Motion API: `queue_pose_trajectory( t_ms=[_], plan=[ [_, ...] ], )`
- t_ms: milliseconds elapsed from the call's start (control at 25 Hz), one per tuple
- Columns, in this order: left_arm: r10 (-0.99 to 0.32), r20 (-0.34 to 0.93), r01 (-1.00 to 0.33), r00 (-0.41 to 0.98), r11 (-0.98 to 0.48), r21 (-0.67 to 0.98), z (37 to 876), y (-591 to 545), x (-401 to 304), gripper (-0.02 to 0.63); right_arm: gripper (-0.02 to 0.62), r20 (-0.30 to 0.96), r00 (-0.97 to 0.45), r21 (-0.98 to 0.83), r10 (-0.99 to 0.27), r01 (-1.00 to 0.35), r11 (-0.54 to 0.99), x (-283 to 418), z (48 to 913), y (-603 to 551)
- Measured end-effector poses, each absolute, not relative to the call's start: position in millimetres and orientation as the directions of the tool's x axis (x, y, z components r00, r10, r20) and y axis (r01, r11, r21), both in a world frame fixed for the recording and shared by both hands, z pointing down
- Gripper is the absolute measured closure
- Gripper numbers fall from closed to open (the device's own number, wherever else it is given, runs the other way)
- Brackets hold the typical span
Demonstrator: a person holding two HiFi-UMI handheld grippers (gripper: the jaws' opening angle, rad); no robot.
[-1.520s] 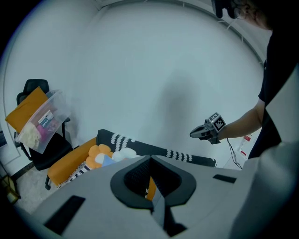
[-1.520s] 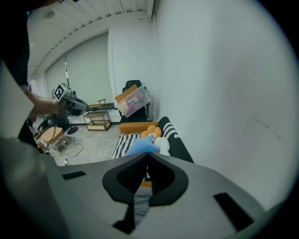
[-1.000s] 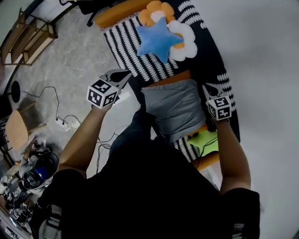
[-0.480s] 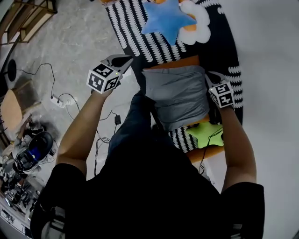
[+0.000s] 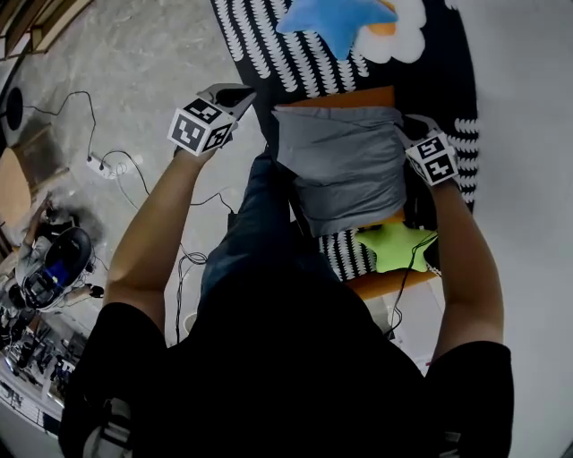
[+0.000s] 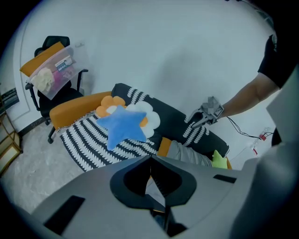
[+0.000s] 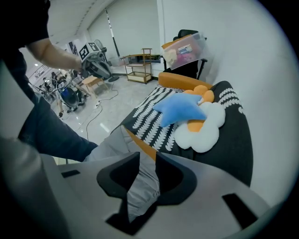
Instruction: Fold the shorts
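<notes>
Shorts (image 5: 345, 170) spread on striped sofa (image 5: 269, 45), betw. blue star (image 5: 345, 18) (far) & green star (image 5: 389, 246) (near). L gripper (image 5: 243, 92) clamped on their left corner. R gripper (image 5: 407, 123) jaws just opened partway, cloth betw. them.

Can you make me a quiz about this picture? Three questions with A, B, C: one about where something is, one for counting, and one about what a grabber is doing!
1. Where is the green star?
A) on the floor
B) on the sofa, next to the grey shorts
C) on a chair

2. How many star cushions are there?
A) one
B) two
C) four

3. How are the right gripper's jaws?
A) apart, with grey cloth between them
B) shut on nothing
C) shut on a cable

Answers:
1 B: it lies by the shorts' near edge.
2 B: a blue star and the green one.
3 A: the right gripper view shows a gap with cloth in it; the jaws have just been opening.
</notes>
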State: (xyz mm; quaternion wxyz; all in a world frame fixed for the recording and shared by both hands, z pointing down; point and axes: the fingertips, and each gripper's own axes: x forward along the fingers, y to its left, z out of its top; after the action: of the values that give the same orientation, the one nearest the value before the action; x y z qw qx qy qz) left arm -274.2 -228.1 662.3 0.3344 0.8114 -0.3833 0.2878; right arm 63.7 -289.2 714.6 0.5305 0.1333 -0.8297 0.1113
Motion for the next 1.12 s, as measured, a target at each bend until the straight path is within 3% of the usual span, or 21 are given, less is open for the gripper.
queue_pose_trajectory(
  t_ms=[200,400,640,1120],
  plan=[
    [-0.378,0.751,-0.804,0.542,-0.492,0.332,711,-223,-270,0.575,0.465,0.922,-0.384,-0.072,-0.041,-0.276,0.958,58,753,-294],
    [-0.281,0.787,-0.769,0.549,-0.539,0.344,759,-221,-262,0.479,0.430,0.957,-0.280,-0.119,0.075,-0.145,0.982,64,795,-289],
    [-0.215,0.814,-0.729,0.540,-0.603,0.324,806,-221,-252,0.471,0.402,0.969,-0.170,-0.187,0.177,-0.046,0.981,73,834,-293],
    [-0.058,0.864,-0.571,0.499,-0.772,0.278,894,-205,-222,0.483,0.394,0.969,-0.063,-0.225,0.239,0.174,0.959,67,889,-293]
  ],
)
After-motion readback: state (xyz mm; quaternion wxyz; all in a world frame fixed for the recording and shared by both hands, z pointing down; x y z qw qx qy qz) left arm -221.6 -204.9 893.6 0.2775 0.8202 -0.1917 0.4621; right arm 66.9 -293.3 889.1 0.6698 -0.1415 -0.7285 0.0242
